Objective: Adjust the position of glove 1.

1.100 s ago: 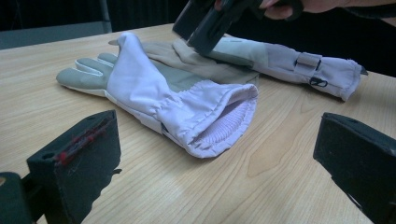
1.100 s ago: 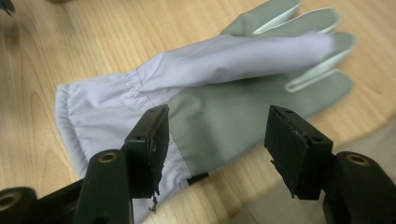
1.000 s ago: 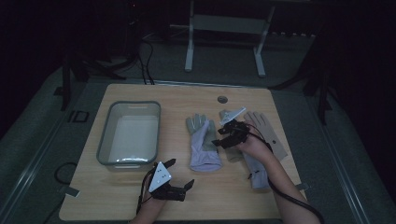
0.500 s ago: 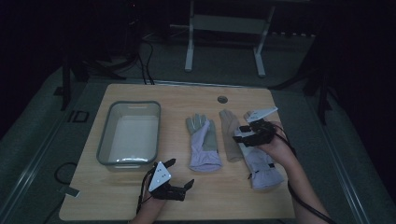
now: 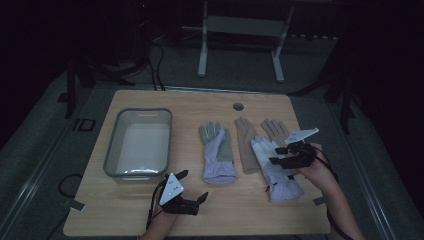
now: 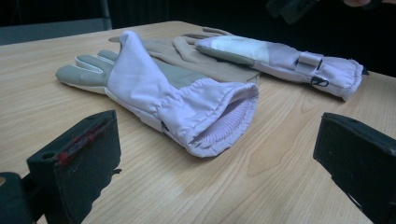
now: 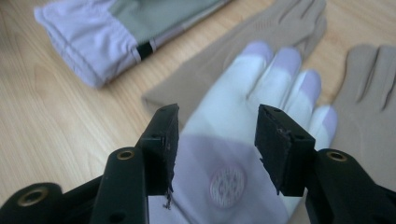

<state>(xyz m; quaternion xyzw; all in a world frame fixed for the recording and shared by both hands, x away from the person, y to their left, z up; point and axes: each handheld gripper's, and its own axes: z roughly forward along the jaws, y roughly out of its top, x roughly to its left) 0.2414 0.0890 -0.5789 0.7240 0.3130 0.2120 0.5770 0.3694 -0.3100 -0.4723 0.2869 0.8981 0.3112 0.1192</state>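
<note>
Two lavender gloves lie on the wooden table (image 5: 200, 105). One (image 5: 218, 155) (image 6: 154, 88) (image 7: 93, 28) is in the middle, its cuff toward me. The other (image 5: 276, 172) (image 6: 280, 56) (image 7: 252, 88) lies at the right, overlapping two tan gloves (image 5: 246, 145) (image 7: 261, 37). My right gripper (image 5: 276, 155) (image 7: 215, 126) hovers over that right glove's pale palm. Its jaws have just been closing but stand apart with nothing pinched between them. My left gripper (image 5: 195, 184) (image 6: 217, 140) rests open near the front edge, facing the middle glove's cuff.
A clear plastic bin (image 5: 112, 155) stands on the left half of the table. A small round grommet (image 5: 238, 106) sits near the far edge. Beyond the table are a white frame's legs (image 5: 202, 50) and dark cables on the floor.
My right hand has moved rightward, from between the gloves to above the right lavender glove. The left gripper has kept still.
</note>
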